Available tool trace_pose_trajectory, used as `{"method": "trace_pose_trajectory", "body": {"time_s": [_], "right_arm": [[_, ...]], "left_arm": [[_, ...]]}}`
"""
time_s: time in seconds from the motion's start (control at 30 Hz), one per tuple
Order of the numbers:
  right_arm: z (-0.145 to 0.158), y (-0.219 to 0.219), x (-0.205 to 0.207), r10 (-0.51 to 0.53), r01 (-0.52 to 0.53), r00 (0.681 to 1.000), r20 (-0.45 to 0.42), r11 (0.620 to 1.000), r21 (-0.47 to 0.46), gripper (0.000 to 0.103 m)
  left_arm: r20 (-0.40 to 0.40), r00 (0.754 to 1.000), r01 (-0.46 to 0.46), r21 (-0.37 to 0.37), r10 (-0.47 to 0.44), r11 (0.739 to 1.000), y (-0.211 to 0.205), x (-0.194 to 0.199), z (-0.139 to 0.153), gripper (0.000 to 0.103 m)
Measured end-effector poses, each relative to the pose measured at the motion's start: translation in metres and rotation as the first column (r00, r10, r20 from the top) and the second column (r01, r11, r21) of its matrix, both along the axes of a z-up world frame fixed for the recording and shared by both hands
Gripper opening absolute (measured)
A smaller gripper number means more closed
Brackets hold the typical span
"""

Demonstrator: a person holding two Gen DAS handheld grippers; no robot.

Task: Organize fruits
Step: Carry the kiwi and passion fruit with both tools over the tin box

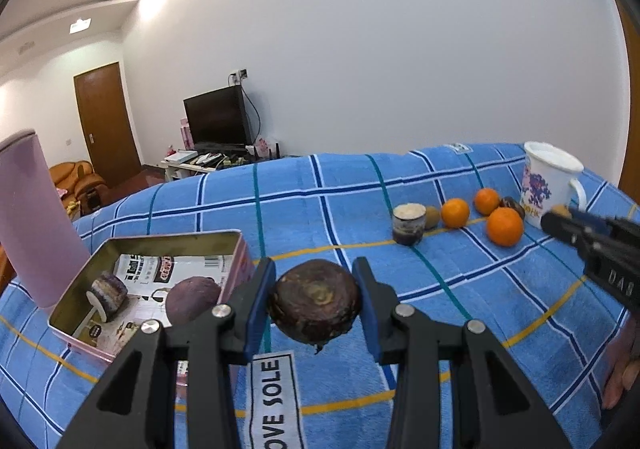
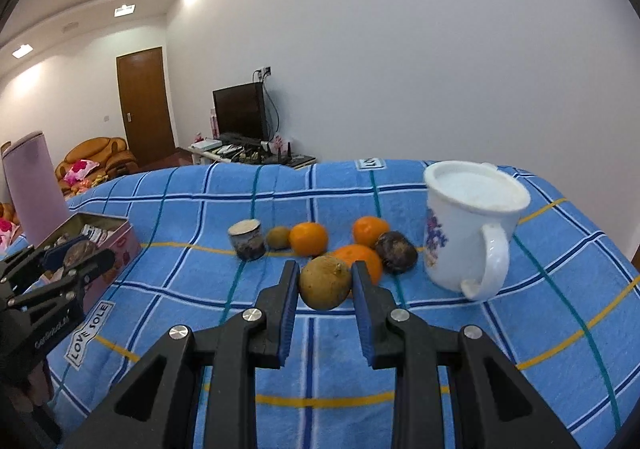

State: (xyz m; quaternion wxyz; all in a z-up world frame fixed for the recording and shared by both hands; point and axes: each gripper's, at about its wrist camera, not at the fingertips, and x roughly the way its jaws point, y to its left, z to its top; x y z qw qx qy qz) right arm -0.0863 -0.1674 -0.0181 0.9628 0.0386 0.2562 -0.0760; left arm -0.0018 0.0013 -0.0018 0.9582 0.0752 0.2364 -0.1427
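My left gripper (image 1: pixel 315 289) is shut on a dark brown wrinkled fruit (image 1: pixel 315 299), held above the blue cloth just right of an open pink tin (image 1: pixel 234 249). The tin holds a purple round fruit (image 1: pixel 192 299) and a dark cut piece (image 1: pixel 109 295). My right gripper (image 2: pixel 325 283) is shut on a brown-green kiwi-like fruit (image 2: pixel 325 281). Behind it lie three oranges (image 2: pixel 308 238), a small kiwi (image 2: pixel 278 237), and a dark wrinkled fruit (image 2: pixel 396 252). The left gripper also shows in the right wrist view (image 2: pixel 76 255) beside the tin (image 2: pixel 120 249).
A white flowered mug (image 2: pixel 472 225) stands right of the fruits. A small dark cup (image 2: pixel 246 239) stands left of them. A tall pink cylinder (image 1: pixel 28 217) stands behind the tin. The blue checked cloth (image 1: pixel 320 209) covers the table.
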Motion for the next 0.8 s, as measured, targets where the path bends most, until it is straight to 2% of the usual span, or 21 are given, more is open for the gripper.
{"method": "trace_pose_trajectory", "body": {"time_s": [0.17, 0.33, 0.47, 0.63, 0.8], "right_arm": [[-0.003, 0.018, 0.003, 0.012, -0.012, 1.0, -0.016, 1.0, 0.029, 0.028], [-0.004, 0.036, 0.007, 0.021, -0.021, 1.0, -0.015, 0.999, 0.03, 0.028], [-0.005, 0.055, 0.013, 0.045, -0.044, 0.999, -0.026, 0.998, 0.036, 0.028], [0.0, 0.082, 0.022, 0.086, -0.085, 0.996, -0.017, 0.995, 0.051, 0.028], [0.012, 0.117, 0.033, 0.144, -0.145, 0.989, 0.015, 0.988, 0.05, 0.028]], "left_arm": [[0.016, 1.0, -0.002, -0.031, 0.003, 1.0, 0.011, 0.001, 0.002, 0.042], [0.057, 0.998, -0.015, -0.015, 0.016, 1.0, 0.021, 0.001, 0.006, 0.042], [0.056, 0.998, -0.025, -0.037, 0.027, 0.999, 0.032, 0.004, 0.013, 0.042], [0.085, 0.995, -0.055, -0.045, 0.059, 0.997, 0.052, 0.007, 0.022, 0.042], [0.074, 0.99, -0.116, -0.057, 0.12, 0.992, 0.084, 0.02, 0.024, 0.041]]}}
